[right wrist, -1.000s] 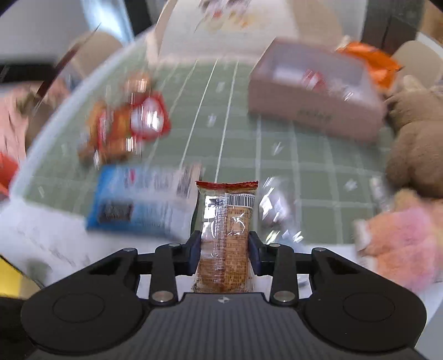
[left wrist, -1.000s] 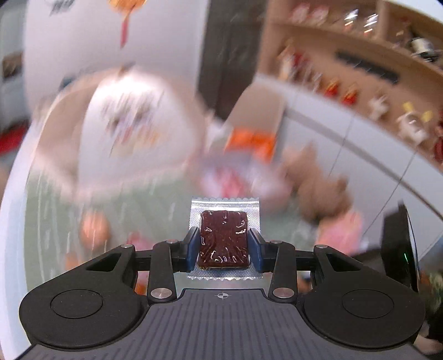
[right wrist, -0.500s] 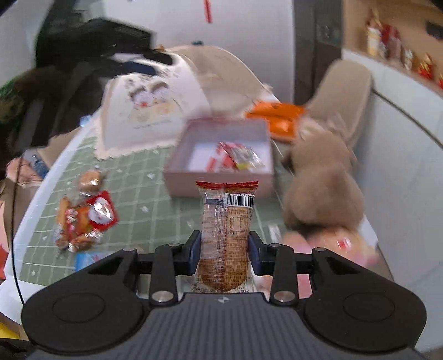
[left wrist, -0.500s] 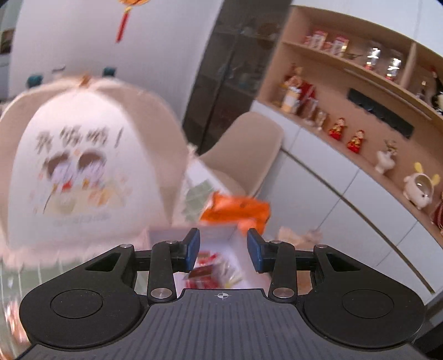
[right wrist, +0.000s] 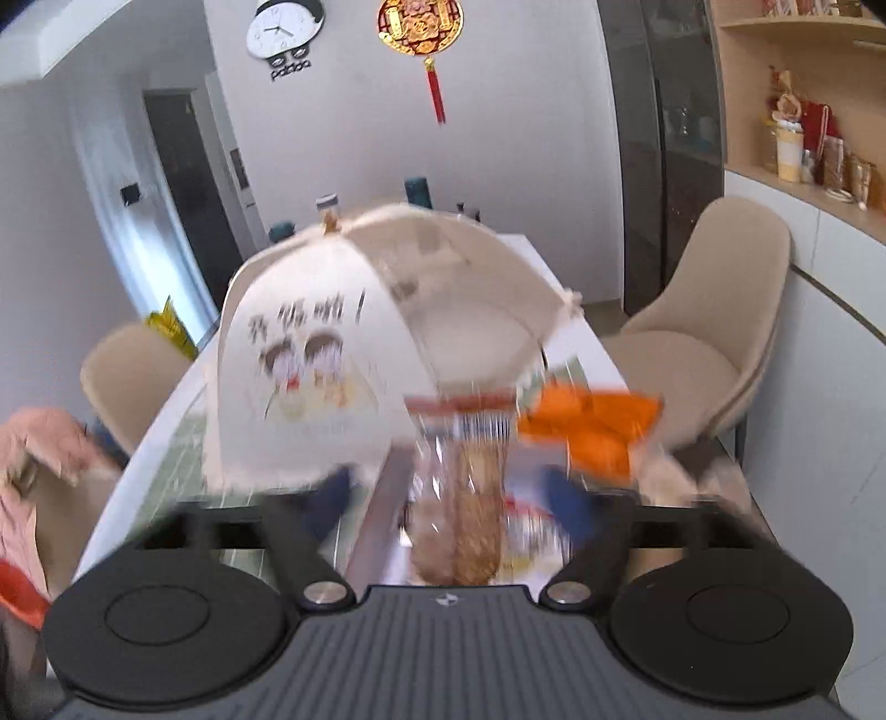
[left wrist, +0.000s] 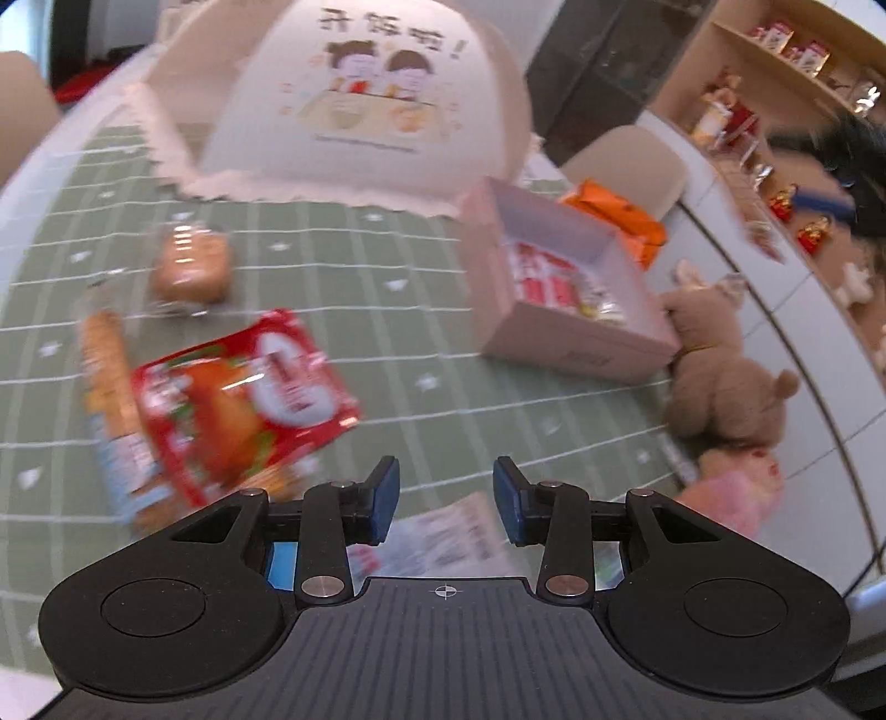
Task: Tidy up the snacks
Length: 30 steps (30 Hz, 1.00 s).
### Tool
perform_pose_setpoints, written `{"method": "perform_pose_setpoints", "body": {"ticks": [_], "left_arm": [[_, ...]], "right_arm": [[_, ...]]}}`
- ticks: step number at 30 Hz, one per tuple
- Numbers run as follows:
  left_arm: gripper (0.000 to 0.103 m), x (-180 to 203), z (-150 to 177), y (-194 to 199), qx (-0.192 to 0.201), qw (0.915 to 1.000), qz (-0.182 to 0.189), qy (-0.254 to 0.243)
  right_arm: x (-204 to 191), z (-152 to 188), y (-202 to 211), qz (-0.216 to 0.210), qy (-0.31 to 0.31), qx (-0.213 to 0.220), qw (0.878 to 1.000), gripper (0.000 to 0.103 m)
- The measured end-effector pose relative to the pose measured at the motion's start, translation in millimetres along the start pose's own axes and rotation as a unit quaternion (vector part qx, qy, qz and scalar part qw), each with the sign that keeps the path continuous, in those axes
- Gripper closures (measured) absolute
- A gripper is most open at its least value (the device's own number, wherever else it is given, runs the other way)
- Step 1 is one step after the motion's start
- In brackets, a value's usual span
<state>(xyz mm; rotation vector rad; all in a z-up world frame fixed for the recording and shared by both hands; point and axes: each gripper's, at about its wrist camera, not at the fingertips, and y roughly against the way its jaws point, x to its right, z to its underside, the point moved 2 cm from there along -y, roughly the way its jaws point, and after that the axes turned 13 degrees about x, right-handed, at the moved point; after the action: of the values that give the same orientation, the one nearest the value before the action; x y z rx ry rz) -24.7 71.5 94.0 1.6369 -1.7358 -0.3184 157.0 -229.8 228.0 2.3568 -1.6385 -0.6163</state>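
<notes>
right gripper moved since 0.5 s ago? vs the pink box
Yes. The right gripper has moved forward to the pink box, whose wall now sits between its opened, blurred fingers; the cracker packet is no longer clamped.

The food cover (left wrist: 365,94) carries 开饭啦! — the wall clock (right wrist: 285,30) reads "pdidid" (blurry, uncertain).

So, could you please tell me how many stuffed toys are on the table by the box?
2: a brown bear touching the box's right end, and a pink toy just in front of it. Others may be hidden.
</notes>
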Motion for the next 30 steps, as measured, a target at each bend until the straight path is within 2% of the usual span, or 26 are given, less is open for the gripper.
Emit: {"method": "perform_pose_setpoints", "body": {"ticks": [3,5,10,14,19,22,25,30], "left_arm": [[0.062,-11,7,12,-0.003,0.9997,-0.021,-0.012],[0.062,-21,12,16,-0.009,0.9994,-0.033,-0.006],[0.062,-45,22,19,-0.015,0.9970,-0.075,0.012],[0.061,-62,14,19,0.005,0.9931,-0.113,0.034],[0.061,-84,2,8,0.020,0.9833,-0.173,0.052],[0.061,-82,-7,1,0.021,0.9856,-0.166,0.028],[0.061,-75,-11,-8,0.012,0.9900,-0.141,-0.002],[0.061,-63,-5,-27,-0.020,0.9946,-0.064,-0.079]], "right_arm": [[-8,0,-9,0.008,0.019,0.001,1.000,0.019],[-11,17,-7,0.001,0.020,-0.013,1.000,0.019],[-24,100,-1,0.016,0.041,-0.086,0.995,0.019],[-34,172,8,0.016,0.024,-0.147,0.989,0.019],[-46,226,24,0.022,-0.001,-0.194,0.981,0.019],[-52,240,32,0.028,-0.004,-0.204,0.979,0.019],[-58,245,37,0.031,-0.001,-0.209,0.977,0.019],[-63,248,44,0.044,0.019,-0.212,0.976,0.018]]}}
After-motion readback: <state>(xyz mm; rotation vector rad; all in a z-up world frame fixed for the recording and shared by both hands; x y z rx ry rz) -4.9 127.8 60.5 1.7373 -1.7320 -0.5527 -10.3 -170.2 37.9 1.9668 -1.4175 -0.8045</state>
